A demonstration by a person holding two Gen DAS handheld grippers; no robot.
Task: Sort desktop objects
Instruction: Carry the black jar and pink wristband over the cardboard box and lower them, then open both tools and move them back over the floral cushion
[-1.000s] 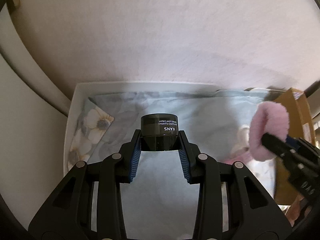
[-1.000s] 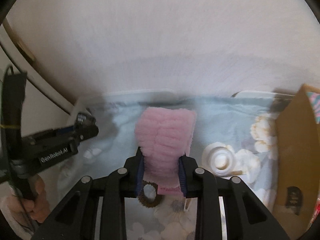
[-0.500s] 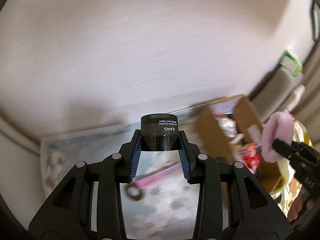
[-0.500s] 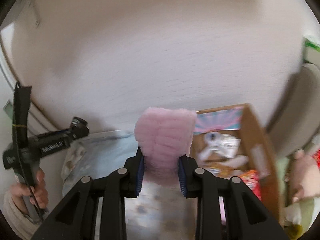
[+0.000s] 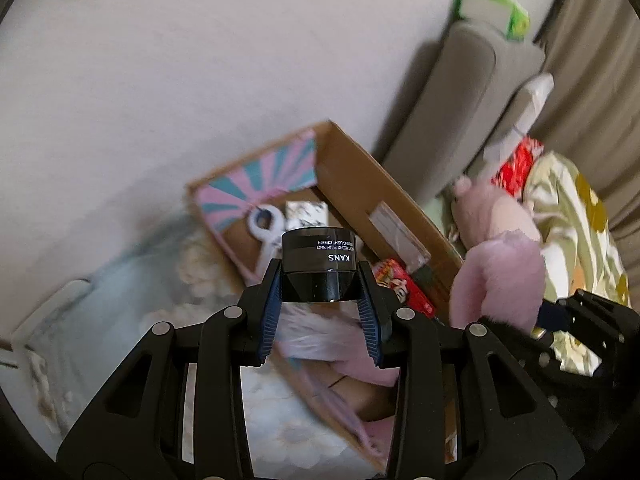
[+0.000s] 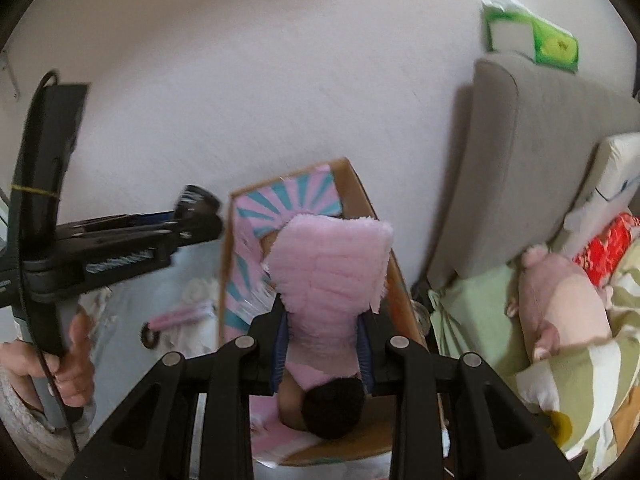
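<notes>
- The left hand-held gripper [image 5: 320,292] was clenched on a squat black cosmetic cream jar with white lettering [image 5: 319,266], pinched low on its body so the lid rode clear above the blue pads; the lettering read upside down from that wrist camera.
- The jar hung just above the near side of the open brown cardboard box with a pink-and-teal sunburst flap [image 5: 360,184], which I took to be the sorting bin, so a drop there looked like the aim.
- The right hand-held gripper [image 6: 322,344] was grasping a fluffy pink plush pad [image 6: 330,264], squeezed at its narrow lower end and held upright over the same box (a soft thing like that needs a firm pinch or it slips).
- Inside the box lay a white plastic clip-like tool [image 5: 266,232] and a red printed packet [image 5: 400,284], so it was already partly filled.
- A pink strap with a dark ring [image 6: 172,320] lay on the floral cloth covering the counter [image 6: 132,300], beside the box and, I judged, waiting to be sorted.
- Much was hard to read: the box floor under the plush was hidden, a dark rounded shape below the right pads was unidentifiable, and the cloth was smeared with blur.
</notes>
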